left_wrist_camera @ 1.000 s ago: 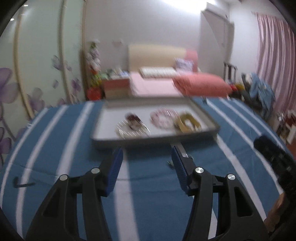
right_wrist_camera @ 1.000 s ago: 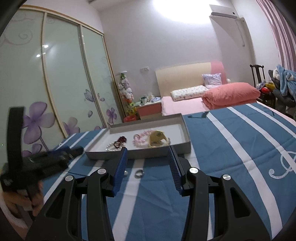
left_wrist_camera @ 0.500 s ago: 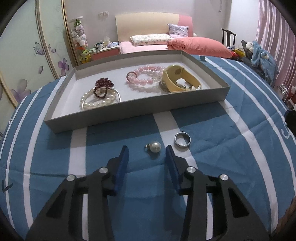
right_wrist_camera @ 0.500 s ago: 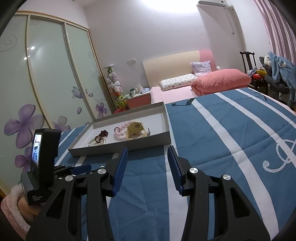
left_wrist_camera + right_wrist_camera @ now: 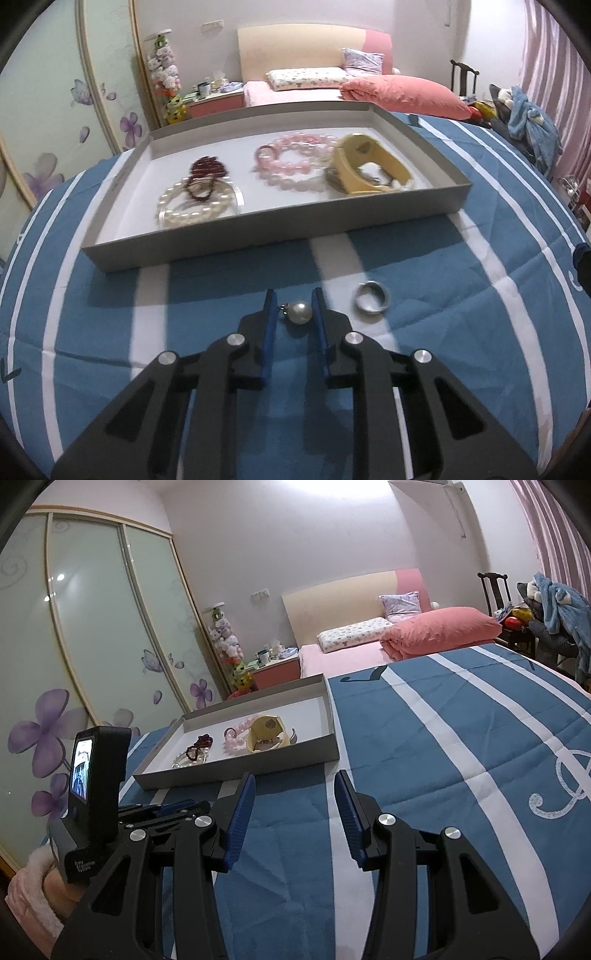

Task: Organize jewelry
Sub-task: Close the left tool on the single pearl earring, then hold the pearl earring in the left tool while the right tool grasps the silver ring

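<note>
A white pearl pendant (image 5: 299, 313) lies on the blue striped bedspread between the fingers of my left gripper (image 5: 293, 301), which stands narrowly open around it without clamping it. A silver ring (image 5: 371, 300) lies just to its right. Behind them a grey tray (image 5: 258, 236) holds a pearl bracelet (image 5: 195, 206), a dark red bead bracelet (image 5: 207, 170), a pink bead bracelet (image 5: 295, 162) and a yellow band (image 5: 365, 170). My right gripper (image 5: 295, 790) is open and empty above the bedspread, right of the tray (image 5: 236, 768). The left gripper body (image 5: 96, 794) shows at the left of the right wrist view.
The bedspread (image 5: 461, 757) stretches wide to the right. A pink bed (image 5: 354, 85) and nightstand (image 5: 214, 99) stand behind the tray. A wardrobe with flower decals (image 5: 92, 646) is at the left, a chair with clothes (image 5: 546, 616) at the right.
My left gripper has come down and forward to the pearl pendant and its fingers have narrowed around it. My right gripper has drifted right and stayed open.
</note>
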`<state>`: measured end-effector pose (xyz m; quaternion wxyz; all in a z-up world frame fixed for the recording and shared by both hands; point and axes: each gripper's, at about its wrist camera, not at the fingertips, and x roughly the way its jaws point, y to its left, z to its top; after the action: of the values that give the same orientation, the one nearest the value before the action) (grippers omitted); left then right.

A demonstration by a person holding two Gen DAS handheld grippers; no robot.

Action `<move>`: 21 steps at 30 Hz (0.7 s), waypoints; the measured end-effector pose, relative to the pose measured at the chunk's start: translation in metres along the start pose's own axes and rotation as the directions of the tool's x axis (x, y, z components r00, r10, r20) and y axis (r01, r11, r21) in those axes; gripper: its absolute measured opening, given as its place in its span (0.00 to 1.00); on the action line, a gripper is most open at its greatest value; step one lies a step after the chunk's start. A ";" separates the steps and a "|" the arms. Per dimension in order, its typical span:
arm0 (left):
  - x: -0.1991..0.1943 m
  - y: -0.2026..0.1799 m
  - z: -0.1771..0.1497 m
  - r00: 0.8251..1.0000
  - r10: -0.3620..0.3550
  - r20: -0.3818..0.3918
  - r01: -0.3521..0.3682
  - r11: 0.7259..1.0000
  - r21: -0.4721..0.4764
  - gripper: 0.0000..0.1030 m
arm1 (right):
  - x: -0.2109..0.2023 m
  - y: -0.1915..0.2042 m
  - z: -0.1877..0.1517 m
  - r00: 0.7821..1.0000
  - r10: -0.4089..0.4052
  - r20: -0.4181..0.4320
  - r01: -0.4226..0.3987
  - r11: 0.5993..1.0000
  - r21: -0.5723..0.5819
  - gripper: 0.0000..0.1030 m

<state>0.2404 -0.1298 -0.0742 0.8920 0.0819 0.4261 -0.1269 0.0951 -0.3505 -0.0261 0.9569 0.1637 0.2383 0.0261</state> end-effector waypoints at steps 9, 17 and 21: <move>-0.006 0.097 -0.011 0.989 0.143 -0.022 -0.145 0.979 -0.143 0.19 | 0.034 0.037 -0.005 0.988 0.025 -0.150 -0.043 0.993 -0.114 0.45; -0.015 0.136 -0.019 0.982 0.186 -0.034 -0.189 0.962 -0.195 0.19 | 0.089 0.077 -0.015 0.934 -0.029 -0.355 -0.060 0.969 -0.239 0.45; -0.016 0.138 -0.019 0.983 0.181 -0.033 -0.184 0.963 -0.198 0.19 | 0.102 0.086 -0.015 0.927 -0.066 -0.369 -0.040 0.961 -0.273 0.44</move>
<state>0.2577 0.0092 -0.0685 0.9004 0.0317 0.4338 0.0000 0.1807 -0.2518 -0.0566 0.9074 0.0194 0.4114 0.0833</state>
